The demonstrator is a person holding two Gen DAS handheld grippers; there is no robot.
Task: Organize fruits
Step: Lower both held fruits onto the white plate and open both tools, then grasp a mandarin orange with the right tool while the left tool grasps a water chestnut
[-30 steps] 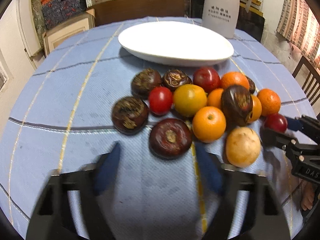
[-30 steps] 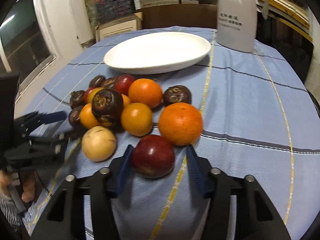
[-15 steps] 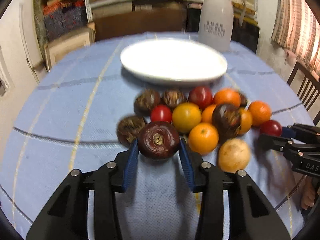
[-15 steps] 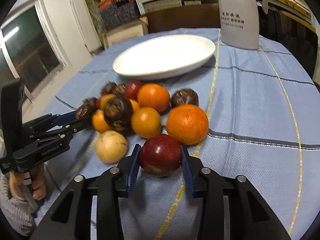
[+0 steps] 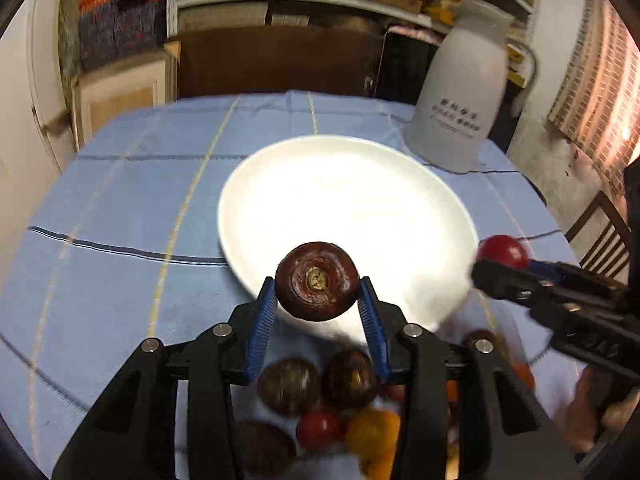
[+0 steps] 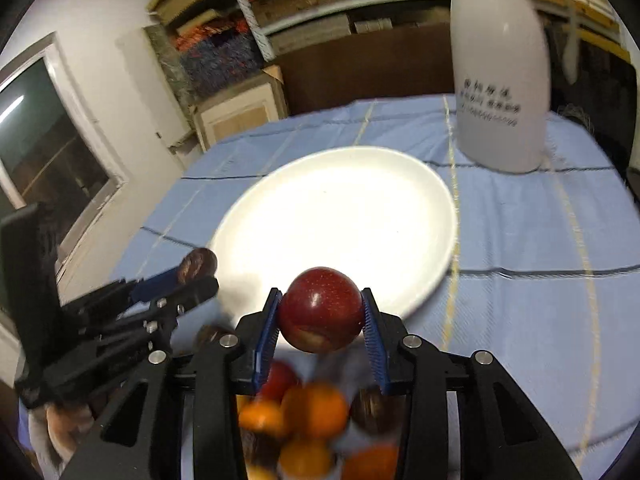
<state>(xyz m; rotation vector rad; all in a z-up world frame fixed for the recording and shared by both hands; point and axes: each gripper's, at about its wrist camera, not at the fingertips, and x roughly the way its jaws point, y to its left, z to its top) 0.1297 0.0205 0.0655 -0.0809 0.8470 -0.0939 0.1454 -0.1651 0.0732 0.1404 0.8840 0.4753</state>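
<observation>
Blue cloth (image 5: 120, 208) covers one table — on it one white plate (image 5: 348, 204) and one pale jug (image 5: 460, 92). Two grippers hang above the plate's near rim: right gripper (image 6: 320, 316) clenches one red apple (image 6: 320, 308), left gripper (image 5: 316, 300) clenches one dark brown fruit (image 5: 316, 280).

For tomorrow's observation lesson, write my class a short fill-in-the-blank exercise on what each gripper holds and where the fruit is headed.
1. The left gripper is shut on a dark ____ fruit.
2. The right gripper holds a red ____ between its fingers.
3. The white plate holds ____ fruit.
4. A white jug stands ____ the plate.

Missing words: brown; apple; no; behind
</observation>
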